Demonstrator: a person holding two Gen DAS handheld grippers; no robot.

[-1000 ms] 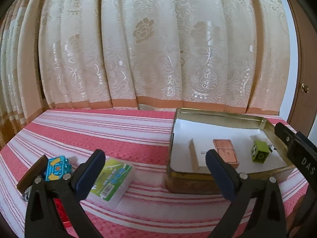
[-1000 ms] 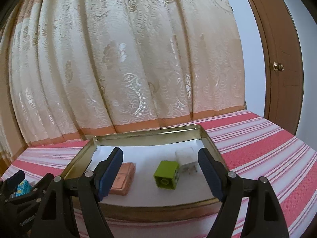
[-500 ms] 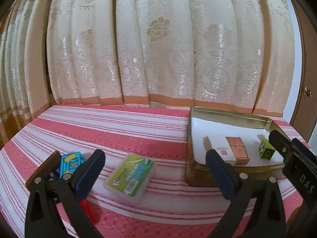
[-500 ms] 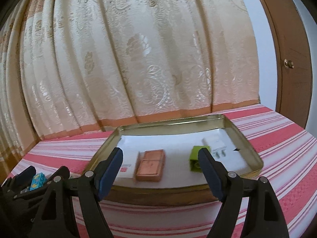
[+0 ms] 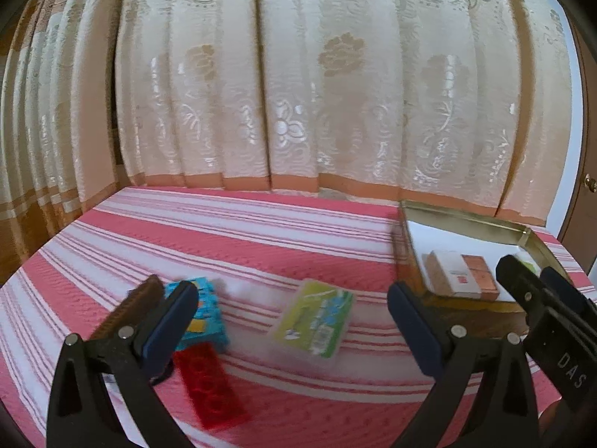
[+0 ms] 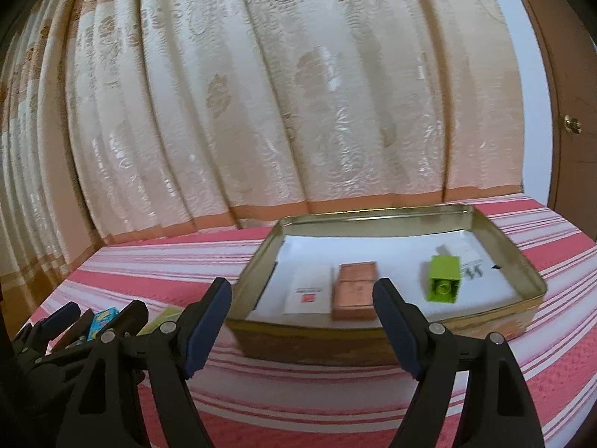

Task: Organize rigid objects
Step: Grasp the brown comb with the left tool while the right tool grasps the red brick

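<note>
Striped tabletop (image 5: 261, 239): we find both open, empty grippers, left gripper (image 5: 291, 321) and right gripper (image 6: 302, 313), swung leftward from the tin (image 6: 522, 261) toward the green case (image 5: 315, 317), apparently next for collection

A: Where does the left wrist view sit?
B: Low over the striped bed (image 5: 261, 246), facing the curtain (image 5: 298, 93).
A: And the right?
B: Alongside, closer to the tin tray (image 6: 522, 261). Both share tray (image 5: 466, 220) and curtain (image 6: 280, 93).

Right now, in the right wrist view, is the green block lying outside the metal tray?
No, the green block sits inside the metal tray, on its white lining right of the copper-coloured box.
</note>
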